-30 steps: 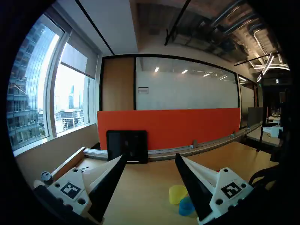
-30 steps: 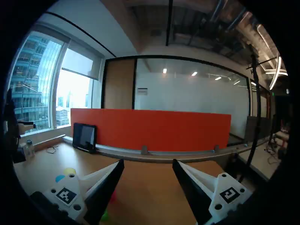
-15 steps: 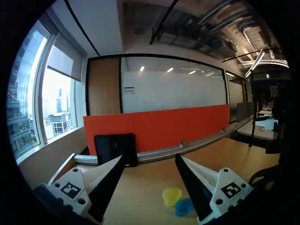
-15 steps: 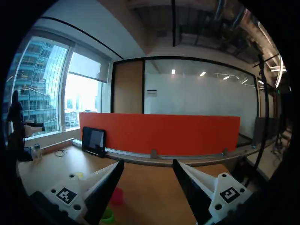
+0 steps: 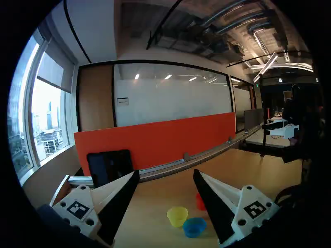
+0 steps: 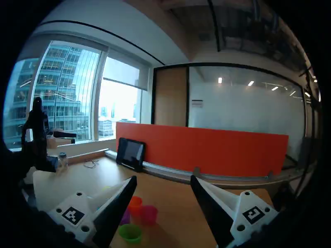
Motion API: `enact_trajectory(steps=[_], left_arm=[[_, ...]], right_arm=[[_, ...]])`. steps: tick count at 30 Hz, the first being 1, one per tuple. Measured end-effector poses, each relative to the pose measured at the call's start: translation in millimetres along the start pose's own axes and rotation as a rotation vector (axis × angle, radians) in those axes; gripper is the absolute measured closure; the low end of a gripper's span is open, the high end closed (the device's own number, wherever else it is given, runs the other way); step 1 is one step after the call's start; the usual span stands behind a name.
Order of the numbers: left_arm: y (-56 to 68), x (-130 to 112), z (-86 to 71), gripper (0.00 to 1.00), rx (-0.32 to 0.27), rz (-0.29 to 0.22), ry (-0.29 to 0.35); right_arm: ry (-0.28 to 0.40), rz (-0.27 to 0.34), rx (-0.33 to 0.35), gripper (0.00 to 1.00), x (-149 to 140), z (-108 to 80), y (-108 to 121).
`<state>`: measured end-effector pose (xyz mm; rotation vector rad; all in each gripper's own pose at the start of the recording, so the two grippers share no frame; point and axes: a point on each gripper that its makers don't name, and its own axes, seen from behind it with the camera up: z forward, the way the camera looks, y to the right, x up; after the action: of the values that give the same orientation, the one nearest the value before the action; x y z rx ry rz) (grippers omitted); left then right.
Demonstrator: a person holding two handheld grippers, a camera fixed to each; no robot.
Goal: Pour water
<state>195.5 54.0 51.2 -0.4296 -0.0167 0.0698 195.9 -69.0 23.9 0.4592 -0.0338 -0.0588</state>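
The left gripper (image 5: 165,198) and right gripper (image 6: 163,202) have swung toward the cups (image 5: 177,215) on the table (image 5: 248,165); jaws apart, empty, likely readying a grasp.

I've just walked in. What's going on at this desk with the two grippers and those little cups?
A person holds two grippers over a wooden desk; nothing is gripped yet. The left gripper is open and empty, facing a yellow cup and a blue cup. The right gripper is open too, above an orange cup, pink cup and green cup. A small bottle stands apart.
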Motion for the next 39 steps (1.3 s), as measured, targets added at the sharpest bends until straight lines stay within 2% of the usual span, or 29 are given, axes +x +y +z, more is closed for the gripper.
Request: enact_trajectory(steps=[9,20,33,39], left_arm=[[18.5,-23.2,0.9,0.04,-0.082,-0.017,-0.064],[27.1,-61.7,4.5,0.04,-0.128,-0.012,-0.128],[43.1,-127.1,7.9,0.04,-0.178,-0.016,-0.240],[51.0,-153.0,8.3,0.04,-0.202,-0.021,-0.281]], right_arm=[[-0.068,-0.021,0.098,0.00,-23.1,-0.8,-16.3],[-0.157,-0.065,0.186,0.00,-64.7,-3.3,-35.0],[-0.260,-0.062,0.278,0.00,-124.8,-1.1,-52.8],[-0.314,-0.068,0.297,0.00,-157.1,0.3,-55.6]])
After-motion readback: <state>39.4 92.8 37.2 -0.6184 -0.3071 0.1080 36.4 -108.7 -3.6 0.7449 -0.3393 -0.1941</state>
